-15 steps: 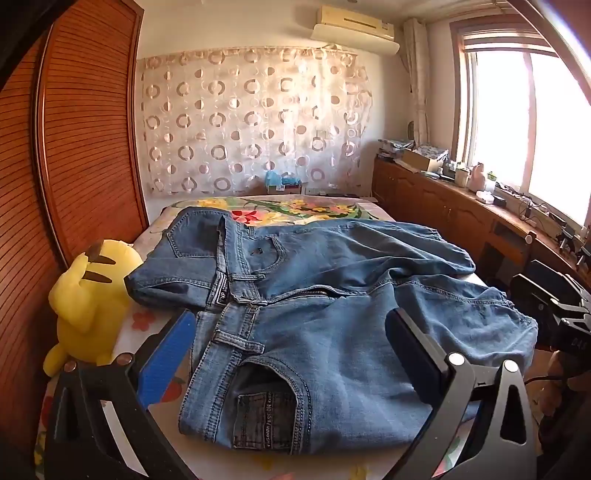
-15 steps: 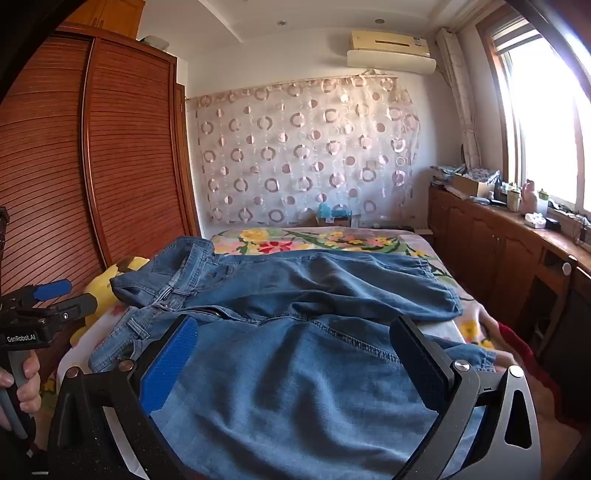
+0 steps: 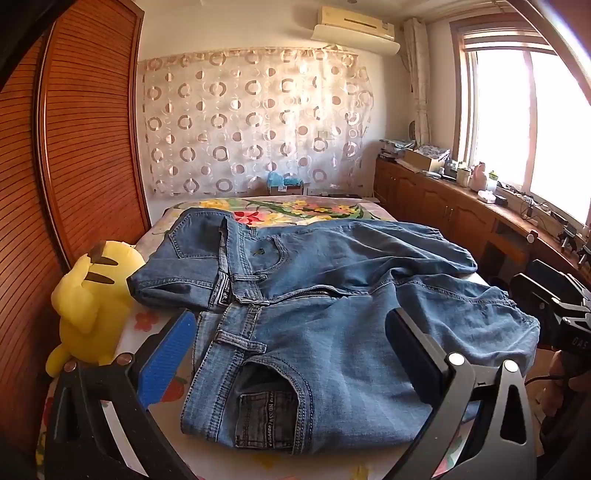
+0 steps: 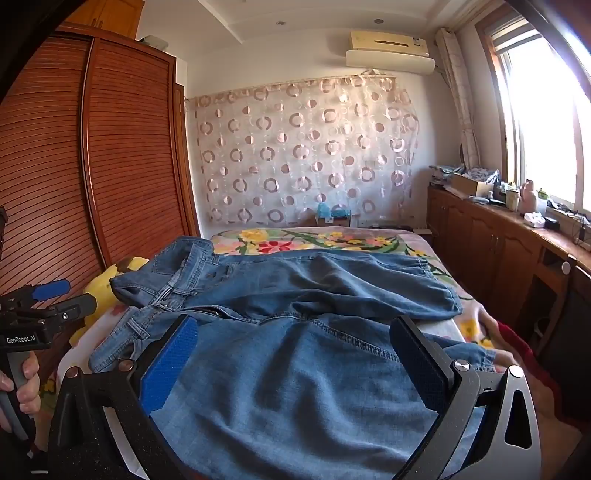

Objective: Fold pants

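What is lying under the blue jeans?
Under the jeans is a floral bedspread, showing beyond the waistband and along the near edge. A yellow plush toy sits beside them, not underneath. Whatever lies under the denim itself is covered.

blue denim pants (image 3: 332, 332) spread unfolded on bed, waistband at left.

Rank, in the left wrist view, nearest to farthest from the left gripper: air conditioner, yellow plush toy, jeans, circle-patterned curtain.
From the left gripper:
1. jeans, directly below the open jaws
2. yellow plush toy, left, at the bed's edge
3. circle-patterned curtain, back wall
4. air conditioner, high above the curtain
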{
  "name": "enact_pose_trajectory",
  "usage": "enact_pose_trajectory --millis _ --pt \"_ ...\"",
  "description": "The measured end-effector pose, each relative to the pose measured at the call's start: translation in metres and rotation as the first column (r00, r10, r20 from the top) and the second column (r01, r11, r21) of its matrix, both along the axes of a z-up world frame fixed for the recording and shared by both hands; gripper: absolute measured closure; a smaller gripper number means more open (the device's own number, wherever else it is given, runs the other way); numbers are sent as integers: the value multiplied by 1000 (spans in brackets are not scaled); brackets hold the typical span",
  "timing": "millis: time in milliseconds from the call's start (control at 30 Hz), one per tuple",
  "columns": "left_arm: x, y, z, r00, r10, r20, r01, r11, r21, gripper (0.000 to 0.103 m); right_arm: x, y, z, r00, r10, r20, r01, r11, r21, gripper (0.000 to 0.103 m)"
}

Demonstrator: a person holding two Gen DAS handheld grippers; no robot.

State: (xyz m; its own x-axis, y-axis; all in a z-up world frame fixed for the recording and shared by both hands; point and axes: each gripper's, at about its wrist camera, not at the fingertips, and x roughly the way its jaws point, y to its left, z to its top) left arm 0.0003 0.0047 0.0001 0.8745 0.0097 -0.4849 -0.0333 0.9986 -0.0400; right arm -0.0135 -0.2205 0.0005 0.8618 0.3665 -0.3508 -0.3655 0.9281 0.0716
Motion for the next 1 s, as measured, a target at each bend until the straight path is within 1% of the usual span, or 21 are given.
enact_pose_trajectory --millis 67,100,167,1000 --pt "1 0 0 1000 0 -2 0 1000 1 1 -1 0 1 1000 1 0 -1 1000 -1 0" --pt "-6 -2 1 1000 -2 -2 2 1000 4 1 -1 0 1 1000 1 0 -1 1000 -1 0" --pt "-7 -1 2 1000 -2 -2 2 1000 4 1 -1 1 1 1000 0 -1 0 1000 -1 0" --pt "-5 -3 0 1000 0 0 0 1000 9 0 -4 2 2 1000 -1 2 1 1000 0 0"
